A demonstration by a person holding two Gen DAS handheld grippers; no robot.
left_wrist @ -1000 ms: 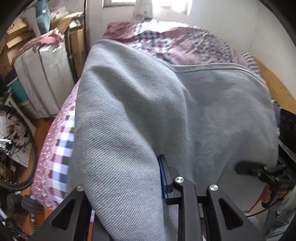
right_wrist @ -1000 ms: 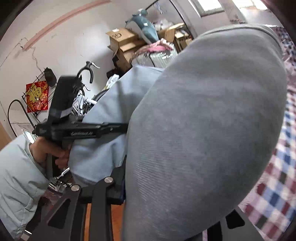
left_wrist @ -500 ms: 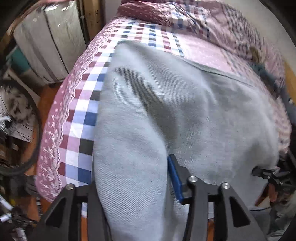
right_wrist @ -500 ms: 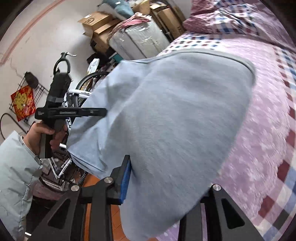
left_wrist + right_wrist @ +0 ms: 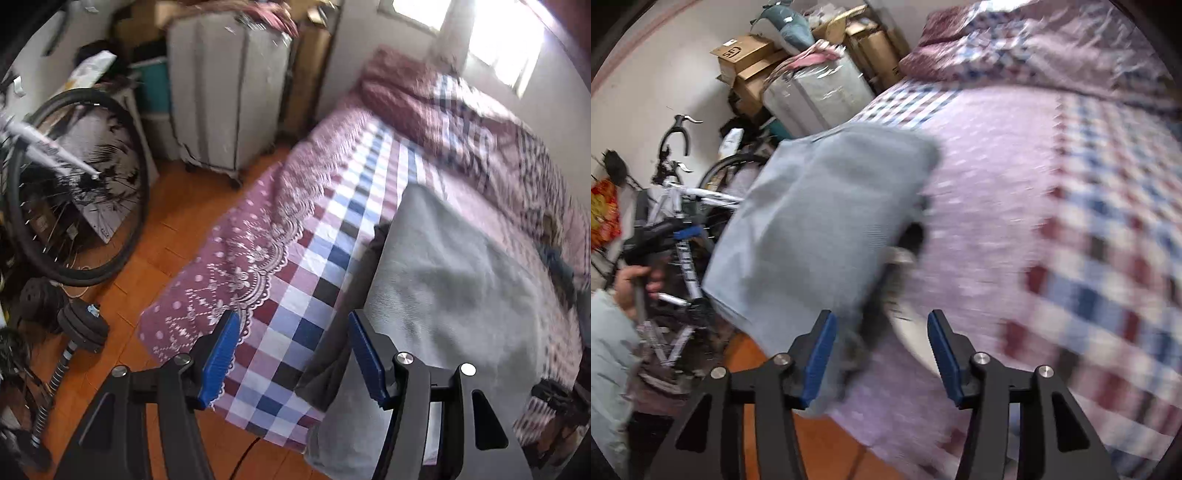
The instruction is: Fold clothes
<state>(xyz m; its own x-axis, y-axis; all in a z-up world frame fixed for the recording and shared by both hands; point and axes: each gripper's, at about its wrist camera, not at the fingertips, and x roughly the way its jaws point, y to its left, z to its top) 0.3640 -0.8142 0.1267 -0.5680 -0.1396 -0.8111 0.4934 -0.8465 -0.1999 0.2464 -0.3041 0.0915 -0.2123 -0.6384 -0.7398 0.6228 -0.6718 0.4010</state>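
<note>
A grey garment (image 5: 454,295) lies on the bed's near edge, its lower end hanging over the side. It also shows in the right wrist view (image 5: 820,218), blurred. My left gripper (image 5: 290,354) is open and empty, just left of the garment's edge, above the checked bedspread (image 5: 314,280). My right gripper (image 5: 881,354) is open and empty, just in front of the garment's near corner. The other gripper and the hand holding it (image 5: 657,236) show at the left of the right wrist view.
The bed has a pink and checked cover (image 5: 1071,206) with a crumpled quilt (image 5: 461,122) at its head. A bicycle wheel (image 5: 74,184), dumbbells (image 5: 81,325), a wrapped grey bundle (image 5: 229,92) and cardboard boxes (image 5: 750,59) crowd the orange floor beside the bed.
Both grippers have opened and let go of the grey garment, which has dropped onto the bed. Both have drawn back from it.
</note>
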